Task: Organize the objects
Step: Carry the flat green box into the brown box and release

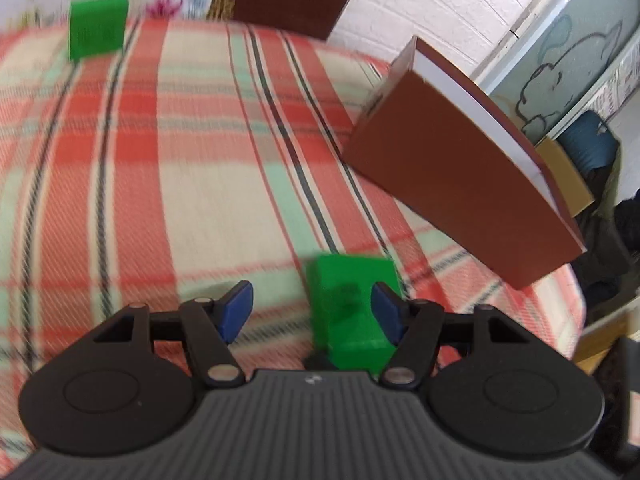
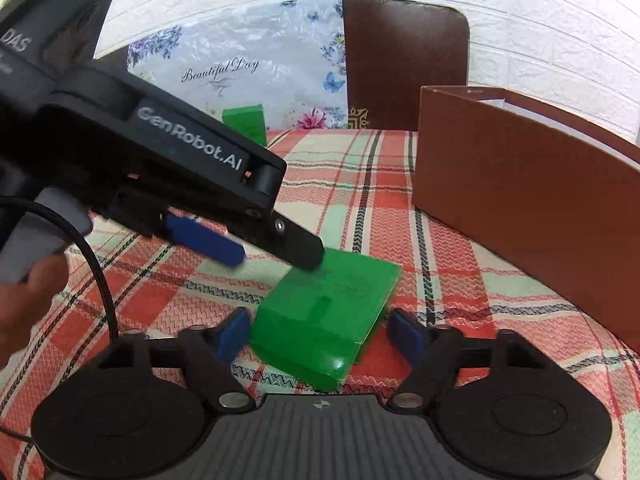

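Observation:
A green box point(image 2: 328, 316) lies on the plaid cloth between the open fingers of my right gripper point(image 2: 322, 334); the pads sit close to its sides without squeezing it. My left gripper point(image 2: 276, 254) reaches in from the left with its tips over the box's far edge. In the left wrist view my left gripper point(image 1: 310, 312) is open, and the green box point(image 1: 348, 312) rests against its right pad point(image 1: 386, 314). A second green box point(image 1: 98, 26) stands at the far edge of the table, also seen in the right wrist view point(image 2: 246, 122). A brown open box point(image 2: 532, 200) stands to the right, also in the left wrist view point(image 1: 460, 172).
A dark brown chair back point(image 2: 404, 64) stands behind the table next to a floral plastic cover point(image 2: 240, 72). The white brick wall point(image 2: 540, 32) is behind. Off the table's right edge are a cardboard box point(image 1: 564, 176) and dark items on the floor.

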Demonstrator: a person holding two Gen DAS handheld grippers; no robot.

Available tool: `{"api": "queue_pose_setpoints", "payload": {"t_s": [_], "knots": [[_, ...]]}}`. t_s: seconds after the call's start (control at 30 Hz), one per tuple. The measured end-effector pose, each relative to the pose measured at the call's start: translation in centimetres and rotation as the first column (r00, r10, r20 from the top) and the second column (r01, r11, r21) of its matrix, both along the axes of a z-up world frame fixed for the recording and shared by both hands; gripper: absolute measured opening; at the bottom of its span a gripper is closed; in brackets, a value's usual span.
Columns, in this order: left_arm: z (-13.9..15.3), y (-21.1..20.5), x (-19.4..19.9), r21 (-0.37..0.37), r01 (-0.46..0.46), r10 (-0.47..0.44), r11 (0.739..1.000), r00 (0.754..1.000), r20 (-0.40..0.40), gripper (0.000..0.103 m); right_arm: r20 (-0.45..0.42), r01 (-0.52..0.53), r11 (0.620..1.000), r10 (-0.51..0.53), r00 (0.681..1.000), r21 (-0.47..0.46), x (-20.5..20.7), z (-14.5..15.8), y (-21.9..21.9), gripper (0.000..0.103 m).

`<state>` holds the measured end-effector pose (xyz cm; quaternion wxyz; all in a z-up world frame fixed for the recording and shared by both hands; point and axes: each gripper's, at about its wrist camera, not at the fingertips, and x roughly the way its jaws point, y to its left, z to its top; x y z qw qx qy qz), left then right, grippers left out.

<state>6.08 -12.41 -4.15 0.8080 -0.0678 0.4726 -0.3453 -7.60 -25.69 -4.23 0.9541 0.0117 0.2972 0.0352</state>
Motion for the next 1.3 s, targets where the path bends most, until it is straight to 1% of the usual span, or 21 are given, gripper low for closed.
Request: {"api": "queue_pose_setpoints", "payload": {"t_s": [0.03, 0.1, 0.13, 0.17, 0.2, 0.23, 0.33, 0.43, 0.57, 0.7, 0.77, 0.9, 0.93, 0.97, 1.03, 1.1, 1.13, 1.17, 1.2, 1.3], "knots": [[-0.3, -0.2, 0.0, -0.001, 0.002, -0.002, 1.000, 1.000, -0.013, 0.066, 0.002, -0.004, 1.000, 0.004, 1.000, -0.001, 0.1, -0.1, -0.1, 0.064], [-0.3, -0.8, -0.2, 0.010, 0.012, -0.012, 1.000, 1.000, 0.006, 0.066, 0.008, -0.020, 1.000, 0.020, 1.000, -0.001, 0.3, -0.1, -0.1, 0.062], [-0.1, -1.0, -0.3, 0.009, 0.018, -0.019, 1.000, 1.000, 0.011, 0.062, 0.012, -0.025, 1.000, 0.025, 1.000, -0.003, 0.3, -0.1, -0.1, 0.061], [0.0, -1.3, -0.2, -0.001, 0.028, -0.028, 1.000, 1.000, 0.004, 0.054, 0.015, -0.029, 1.000, 0.029, 0.999, -0.004, 0.4, -0.1, -0.3, 0.061], [0.2, -1.4, -0.1, -0.017, 0.041, -0.041, 0.999, 0.999, -0.004, 0.051, 0.018, -0.029, 1.000, 0.029, 0.999, -0.003, 0.4, -0.1, -0.3, 0.061], [0.7, -1.7, -0.1, -0.019, 0.050, -0.050, 0.999, 0.999, 0.006, 0.050, 0.026, -0.028, 1.000, 0.028, 0.999, 0.003, 0.4, 0.1, -0.4, 0.061], [2.9, -3.0, -0.5, -0.003, 0.091, -0.090, 0.996, 0.991, 0.100, 0.050, 0.095, 0.002, 1.000, -0.002, 0.996, -0.001, 0.2, 1.1, -1.0, 0.061], [5.8, -4.4, -0.6, -0.002, 0.140, -0.136, 0.990, 0.969, 0.206, 0.050, 0.191, 0.041, 0.999, -0.034, 0.981, -0.031, 0.3, 2.8, -1.8, 0.061], [9.3, -7.5, 0.1, 0.007, 0.204, -0.195, 0.979, 0.926, 0.322, 0.050, 0.309, 0.106, 0.991, -0.077, 0.948, -0.079, 1.3, 5.4, -3.7, 0.061], [10.9, -11.5, 0.6, 0.038, 0.255, -0.249, 0.966, 0.881, 0.403, 0.051, 0.359, 0.180, 0.981, -0.144, 0.922, -0.070, 3.0, 6.9, -6.9, 0.061], [10.7, -13.5, 1.2, 0.047, 0.270, -0.265, 0.962, 0.870, 0.415, 0.051, 0.360, 0.216, 0.975, -0.182, 0.915, -0.056, 3.9, 7.2, -8.7, 0.062], [9.9, -16.5, 2.2, 0.049, 0.272, -0.268, 0.961, 0.873, 0.408, 0.052, 0.342, 0.267, 0.964, -0.246, 0.907, -0.016, 5.8, 7.1, -11.9, 0.062], [9.8, -16.9, 2.3, 0.055, 0.265, -0.264, 0.963, 0.873, 0.409, 0.051, 0.336, 0.275, 0.961, -0.256, 0.906, -0.009, 6.3, 7.0, -12.5, 0.064], [9.6, -17.5, 2.4, 0.075, 0.253, -0.262, 0.964, 0.873, 0.412, 0.051, 0.335, 0.286, 0.958, -0.269, 0.903, -0.001, 6.8, 6.8, -13.0, 0.064], [8.9, -18.3, 2.8, 0.128, 0.215, -0.249, 0.968, 0.873, 0.419, 0.052, 0.336, 0.323, 0.946, -0.301, 0.893, -0.012, 7.6, 6.4, -13.8, 0.070], [8.3, -18.3, 3.2, 0.155, 0.182, -0.231, 0.971, 0.882, 0.410, 0.052, 0.323, 0.334, 0.943, -0.316, 0.892, -0.001, 8.1, 6.1, -14.4, 0.070], [8.1, -18.0, 3.4, 0.152, 0.175, -0.222, 0.973, 0.889, 0.401, 0.052, 0.325, 0.336, 0.942, -0.323, 0.889, 0.017, 8.0, 6.0, -14.7, 0.070], [8.1, -17.6, 3.5, 0.143, 0.172, -0.215, 0.975, 0.893, 0.396, 0.057, 0.332, 0.338, 0.941, -0.328, 0.885, 0.028, 7.8, 6.0, -14.8, 0.070], [8.2, -17.1, 3.4, 0.134, 0.169, -0.209, 0.977, 0.895, 0.395, 0.058, 0.338, 0.338, 0.941, -0.328, 0.882, 0.031, 7.6, 5.9, -14.8, 0.070], [8.7, -15.7, 2.6, 0.123, 0.154, -0.193, 0.980, 0.884, 0.425, 0.058, 0.371, 0.341, 0.939, -0.330, 0.868, 0.039, 6.6, 5.7, -14.1, 0.070]]}}
